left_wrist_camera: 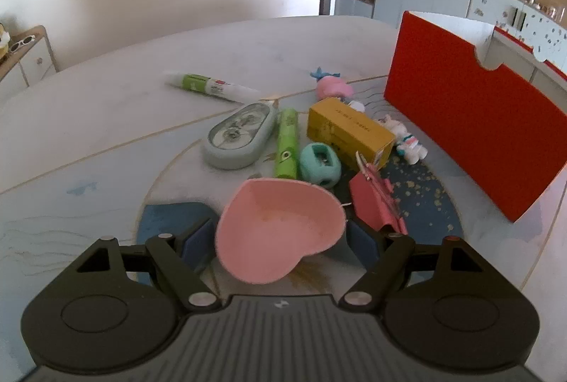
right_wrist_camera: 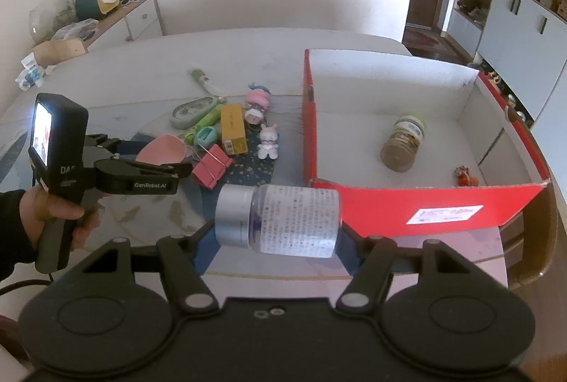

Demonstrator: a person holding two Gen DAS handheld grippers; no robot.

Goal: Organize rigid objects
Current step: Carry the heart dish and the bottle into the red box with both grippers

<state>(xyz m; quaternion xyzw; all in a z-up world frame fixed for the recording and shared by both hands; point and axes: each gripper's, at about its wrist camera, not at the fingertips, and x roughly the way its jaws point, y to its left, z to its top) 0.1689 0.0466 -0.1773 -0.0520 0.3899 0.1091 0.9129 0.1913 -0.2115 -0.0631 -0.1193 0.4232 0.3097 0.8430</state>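
Clear plastic bottle with a silver cap and a printed label (right_wrist_camera: 278,220) lay crosswise between the blue pads of the right gripper (right_wrist_camera: 276,242), which were clamped on its two ends. Its long axis ran left to right in the right wrist view, cap end to the left, base end towards the red cardboard box with a white inside (right_wrist_camera: 418,204). The bottle was held clear of the white table (right_wrist_camera: 248,56), just outside the box's near wall, at its left corner.

Inside that box a brown glass jar with a pale label (right_wrist_camera: 404,141) lay on its side, and a small orange figure (right_wrist_camera: 466,176) sat towards the near wall.

Left of the box, the left gripper (left_wrist_camera: 280,242) had its jaws apart, one on each side of a pink heart-shaped dish (left_wrist_camera: 280,233); the pads did not press it. A hand (right_wrist_camera: 53,208) held this tool. Beyond the dish, towards the box, lay a pink binder clip (left_wrist_camera: 375,204), a yellow carton (left_wrist_camera: 349,132) and a teal sharpener (left_wrist_camera: 320,164).
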